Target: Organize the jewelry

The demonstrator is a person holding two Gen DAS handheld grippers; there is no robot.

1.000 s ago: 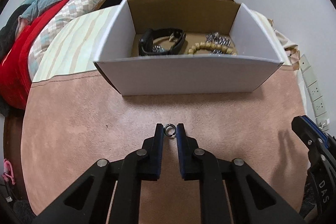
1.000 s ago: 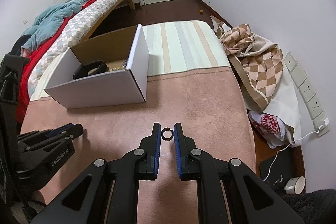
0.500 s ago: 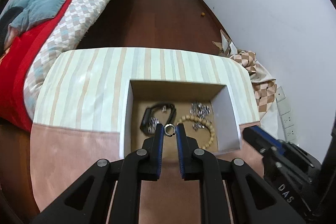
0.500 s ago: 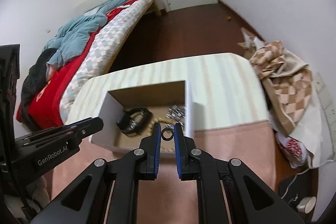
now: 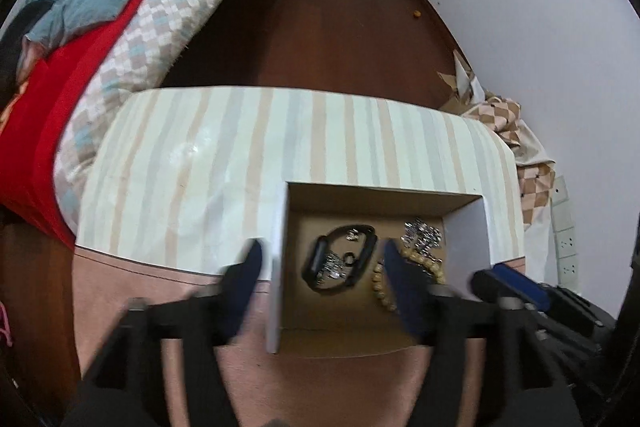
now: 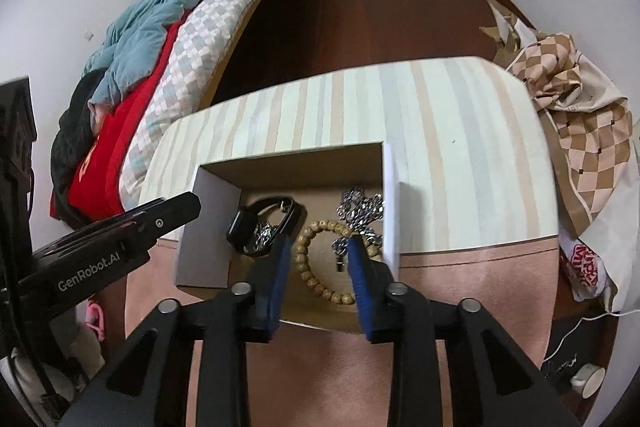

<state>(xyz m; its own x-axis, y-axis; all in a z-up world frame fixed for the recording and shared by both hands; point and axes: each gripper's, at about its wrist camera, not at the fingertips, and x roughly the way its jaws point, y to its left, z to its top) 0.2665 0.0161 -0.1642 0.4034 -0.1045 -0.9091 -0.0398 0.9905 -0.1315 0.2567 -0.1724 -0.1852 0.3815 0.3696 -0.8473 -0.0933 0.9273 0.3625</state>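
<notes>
Left claw [image 5: 320, 259]: low centre of its view, over the box [image 5: 466, 231]; jaws have just been opening and stand wide, nothing between them.
Right claw [image 6: 318, 247]: low centre, over the same box; jaws have just been opening, parted, holding nothing.
Ring [image 5: 349, 259]: lies in the box on the watch [image 5: 340, 263].
Beads [image 6: 316, 263]: box floor, beside the chain [image 6: 360, 211].
Table [image 6: 460, 131]: carries the box.

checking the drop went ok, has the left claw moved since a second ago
Yes. The left claw went from over the pink cloth, short of the box, to above its inside. Its jaws have just been opening, with nothing between them.
</notes>
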